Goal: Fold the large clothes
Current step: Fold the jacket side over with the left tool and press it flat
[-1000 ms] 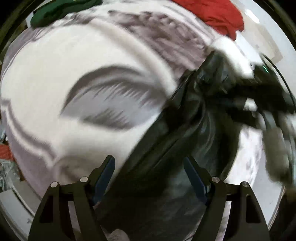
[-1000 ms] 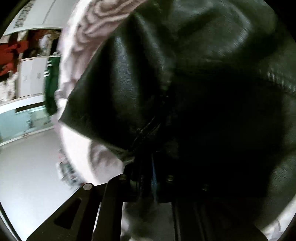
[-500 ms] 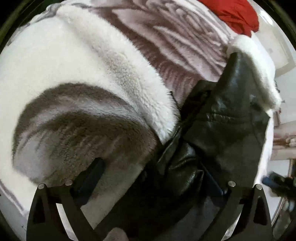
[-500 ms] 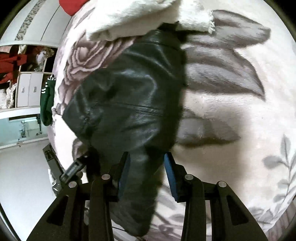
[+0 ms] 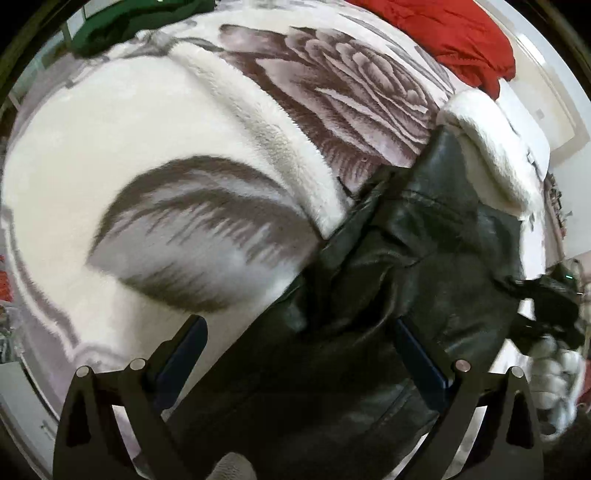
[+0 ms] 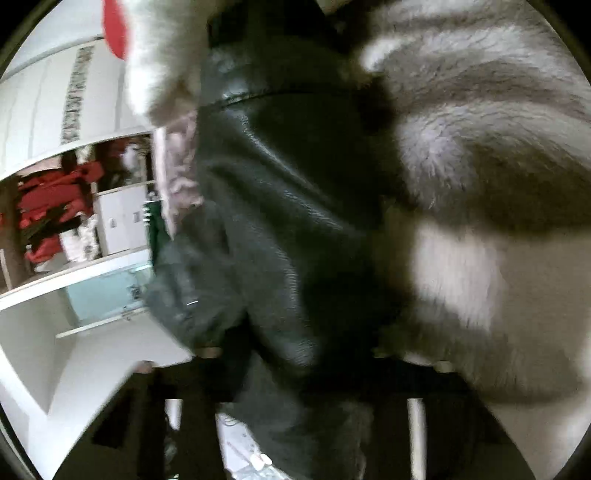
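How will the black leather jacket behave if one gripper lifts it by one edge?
The black leather jacket probably droops rather than keeps its shape: it already lies in soft creases on the blanket. Its glossy surface may slip between pads. Its fleece lining suggests some weight.

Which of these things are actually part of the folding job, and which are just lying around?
Part of the job:
- black leather jacket with white fleece lining
- left claw, wide open over the jacket
- right claw, closing, jacket leather between its fingers

Just lying about:
- plush cream blanket with grey rose and leaf print, underneath the jacket
- red garment
- dark green garment
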